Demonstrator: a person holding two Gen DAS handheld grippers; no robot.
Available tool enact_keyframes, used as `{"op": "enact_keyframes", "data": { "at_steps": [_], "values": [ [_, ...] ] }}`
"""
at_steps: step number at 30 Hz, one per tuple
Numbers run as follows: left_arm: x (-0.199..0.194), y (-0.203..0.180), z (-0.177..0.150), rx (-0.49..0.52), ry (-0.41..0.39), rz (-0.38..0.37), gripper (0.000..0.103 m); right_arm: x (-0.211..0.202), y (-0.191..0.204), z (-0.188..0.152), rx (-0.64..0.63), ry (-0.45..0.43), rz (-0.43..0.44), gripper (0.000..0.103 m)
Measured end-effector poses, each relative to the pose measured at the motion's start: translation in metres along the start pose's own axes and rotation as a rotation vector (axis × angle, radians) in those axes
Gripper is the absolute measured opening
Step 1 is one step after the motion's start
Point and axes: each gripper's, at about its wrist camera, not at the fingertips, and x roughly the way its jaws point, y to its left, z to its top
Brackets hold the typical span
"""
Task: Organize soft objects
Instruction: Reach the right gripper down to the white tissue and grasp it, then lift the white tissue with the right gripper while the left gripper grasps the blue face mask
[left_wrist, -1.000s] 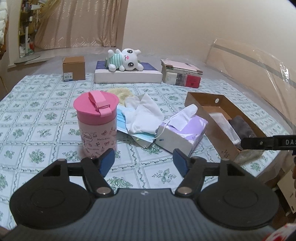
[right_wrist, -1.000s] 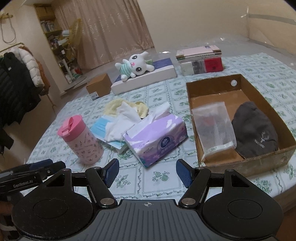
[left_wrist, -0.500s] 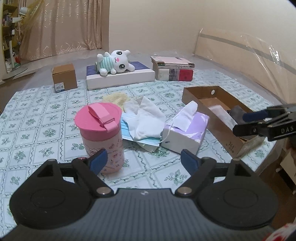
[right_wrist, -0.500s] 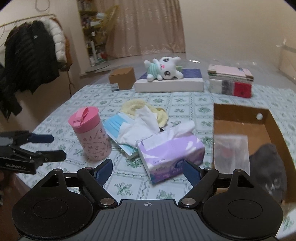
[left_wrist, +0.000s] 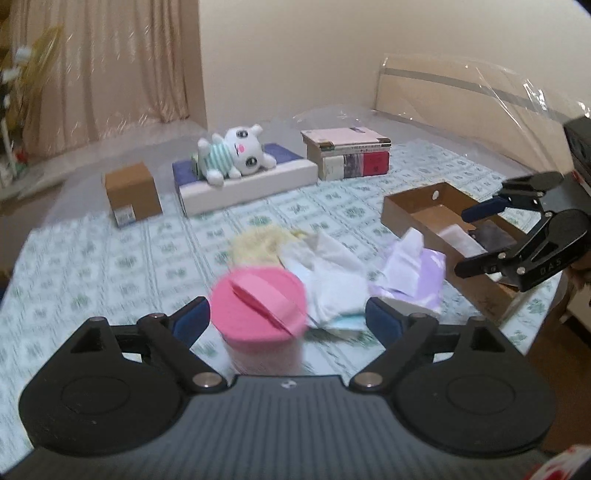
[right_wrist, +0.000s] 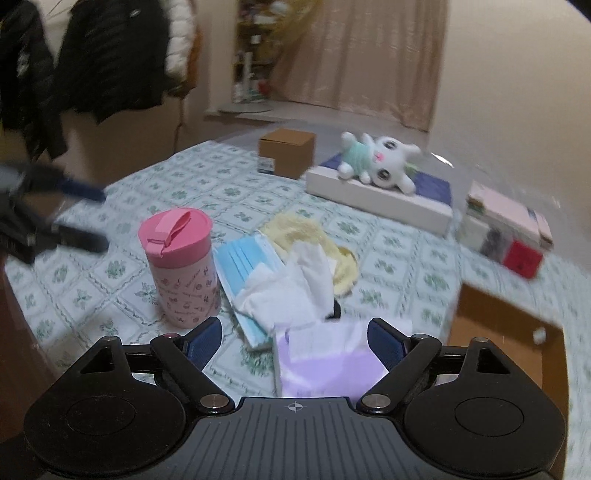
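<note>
Between my right fingers, at the bottom centre of the right wrist frame, sits the purple tissue pack, its white tissue tuft reaching up toward the loose heap just beyond. That heap, white cloth over a blue mask with a yellow cloth behind, runs from lower centre up and to the right, and it lies dead ahead of this hand. Both my pairs of fingers are spread wide and hold nothing. My left fingers straddle the pink cup at lower centre of their own frame, so for them the soft heap lies past the cup and to the right. I judge the right hand nearer to the soft things. At the right edge of that frame stands the cardboard box, just beside the pack, all on the patterned surface. A plush rabbit lies far off, upper centre.
</note>
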Motion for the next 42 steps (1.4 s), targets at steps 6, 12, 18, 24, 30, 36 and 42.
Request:
{"op": "enact_keyframes", "data": {
  "at_steps": [6, 12, 18, 24, 30, 36, 42],
  "values": [
    [0.018, 0.029, 0.034, 0.114, -0.027, -0.054, 0.09, 0.043, -0.003, 0.024, -0.128, 0.065, 0.046, 0.089],
    [0.053, 0.05, 0.062, 0.167, 0.035, -0.134, 0.089, 0.092, -0.011, 0.039, -0.18, 0.127, 0.085, 0.09],
    [0.091, 0.068, 0.073, 0.22, 0.101, -0.185, 0.089, 0.141, -0.016, 0.044, -0.249, 0.214, 0.127, 0.092],
    [0.128, 0.08, 0.079, 0.291, 0.173, -0.22, 0.089, 0.182, -0.019, 0.035, -0.294, 0.309, 0.174, 0.092],
    [0.156, 0.083, 0.078, 0.326, 0.224, -0.24, 0.089, 0.215, -0.016, 0.03, -0.342, 0.37, 0.169, 0.092],
    [0.174, 0.086, 0.08, 0.334, 0.252, -0.26, 0.089, 0.225, -0.026, 0.033, -0.294, 0.399, 0.163, 0.077],
    [0.185, 0.083, 0.088, 0.348, 0.27, -0.274, 0.089, 0.222, -0.037, 0.039, -0.231, 0.4, 0.152, 0.018]
  ]
}}
